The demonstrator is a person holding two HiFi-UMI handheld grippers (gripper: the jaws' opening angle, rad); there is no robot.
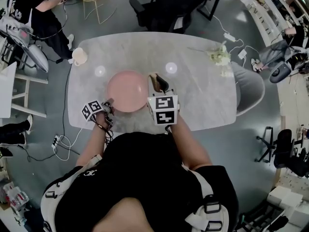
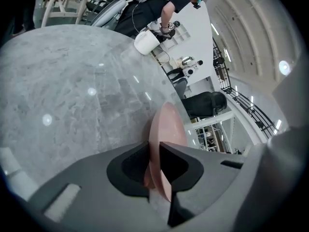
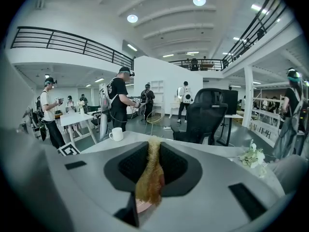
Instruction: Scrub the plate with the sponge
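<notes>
No readable words, brands or numbers, print on a bystander's shirt (image 1: 19, 7) illegible

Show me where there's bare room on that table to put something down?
Bare marble runs across the far side of the table, between the mug and the flowers, and again right of the sponge. The near edge is crowded: plate, left gripper, right gripper.

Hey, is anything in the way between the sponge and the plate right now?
Nothing visible. The sponge, clamped in the right gripper, sits at the right edge of the plate, whose face is bare. The left gripper grips its near rim.
</notes>
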